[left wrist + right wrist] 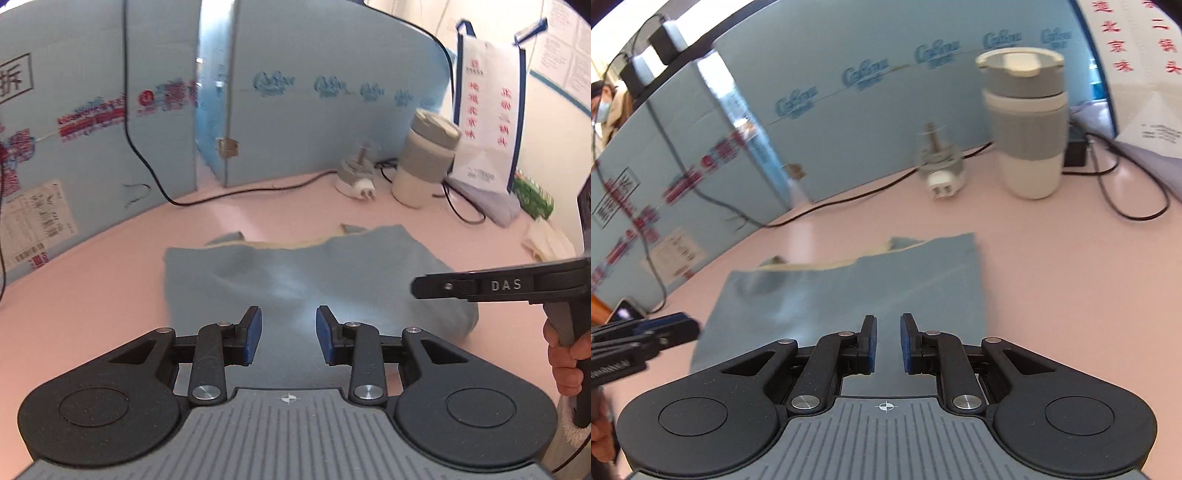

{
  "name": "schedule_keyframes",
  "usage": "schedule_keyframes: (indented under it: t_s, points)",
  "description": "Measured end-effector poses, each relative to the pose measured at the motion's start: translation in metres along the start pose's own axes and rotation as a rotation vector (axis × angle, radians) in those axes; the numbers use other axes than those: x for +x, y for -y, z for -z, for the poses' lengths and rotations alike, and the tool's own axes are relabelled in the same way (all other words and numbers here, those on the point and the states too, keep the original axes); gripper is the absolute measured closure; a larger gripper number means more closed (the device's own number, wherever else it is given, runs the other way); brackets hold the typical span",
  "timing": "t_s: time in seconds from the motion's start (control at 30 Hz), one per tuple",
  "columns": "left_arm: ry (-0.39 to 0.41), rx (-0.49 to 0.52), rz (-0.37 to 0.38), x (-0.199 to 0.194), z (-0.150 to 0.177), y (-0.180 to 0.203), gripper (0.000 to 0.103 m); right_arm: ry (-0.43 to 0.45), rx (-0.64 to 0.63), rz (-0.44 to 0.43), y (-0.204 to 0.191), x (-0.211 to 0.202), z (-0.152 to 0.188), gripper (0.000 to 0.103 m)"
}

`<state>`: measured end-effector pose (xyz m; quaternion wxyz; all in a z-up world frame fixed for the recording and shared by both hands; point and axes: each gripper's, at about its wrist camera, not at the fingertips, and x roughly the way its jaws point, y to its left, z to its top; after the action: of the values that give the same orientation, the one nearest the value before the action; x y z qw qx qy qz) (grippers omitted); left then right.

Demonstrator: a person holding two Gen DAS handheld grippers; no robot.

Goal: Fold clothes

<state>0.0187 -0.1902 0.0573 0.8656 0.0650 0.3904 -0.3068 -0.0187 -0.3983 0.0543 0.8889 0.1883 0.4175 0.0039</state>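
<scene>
A light blue garment (295,280) lies folded into a rough rectangle on the pink table (110,280), a cream inner layer showing along its far edge. My left gripper (289,334) hovers over its near edge, open, nothing between the blue pads. My right gripper (888,341) hangs over the same garment (849,288) near its right side, jaws a little apart and empty. From the left wrist view the right gripper (417,287) reaches in from the right, held by a hand (567,363). The left gripper (690,328) shows at the left edge of the right wrist view.
A grey and white tumbler (1028,125), a small plug adapter (940,166) and black cables (236,190) stand at the table's back. Blue foam panels (314,110) wall the table. A white bag (487,122) and green packet (533,197) sit at the right. A phone (624,312) lies left.
</scene>
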Motion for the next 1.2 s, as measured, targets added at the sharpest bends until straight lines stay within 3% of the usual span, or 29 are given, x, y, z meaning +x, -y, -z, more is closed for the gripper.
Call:
schedule_keyframes:
  t_s: [0.13,0.23,0.3,0.4,0.47,0.53,0.57,0.63,0.7,0.97,1.2]
  points:
    - [-0.061,0.005,-0.062,0.013,0.017,0.004,0.073,-0.049,-0.068,-0.020,-0.029,0.016,0.012,0.087]
    - [-0.097,-0.071,-0.121,0.016,0.030,-0.015,0.072,-0.095,-0.051,0.051,-0.025,0.022,0.018,0.087]
    - [-0.100,-0.123,-0.125,0.011,0.038,-0.030,0.071,-0.118,0.005,0.111,-0.011,0.022,0.020,0.089]
    - [-0.097,-0.149,-0.111,0.007,0.042,-0.038,0.071,-0.118,0.096,0.092,0.009,0.015,0.020,0.093]
    - [-0.092,-0.196,-0.072,0.003,0.039,-0.040,0.064,-0.120,0.155,0.074,0.021,0.010,0.020,0.093]
    - [-0.080,-0.248,-0.026,-0.003,0.036,-0.043,0.039,-0.132,0.209,0.035,0.027,0.007,0.017,0.087]
    - [-0.062,-0.276,-0.002,-0.009,0.034,-0.046,0.035,-0.135,0.239,0.009,0.031,0.004,0.015,0.080]
    - [-0.033,-0.318,0.020,-0.020,0.031,-0.052,0.025,-0.113,0.304,-0.061,0.041,-0.010,0.008,0.045]
    - [-0.029,-0.354,0.005,-0.028,0.029,-0.063,0.022,-0.075,0.354,-0.101,0.053,-0.027,0.004,0.035]
    - [-0.035,-0.500,-0.018,-0.029,0.039,-0.106,0.022,-0.118,0.656,-0.212,0.119,-0.050,0.018,0.035]
    - [-0.008,-0.527,-0.027,-0.009,0.035,-0.108,0.022,-0.128,0.852,-0.240,0.135,-0.041,0.046,0.035]
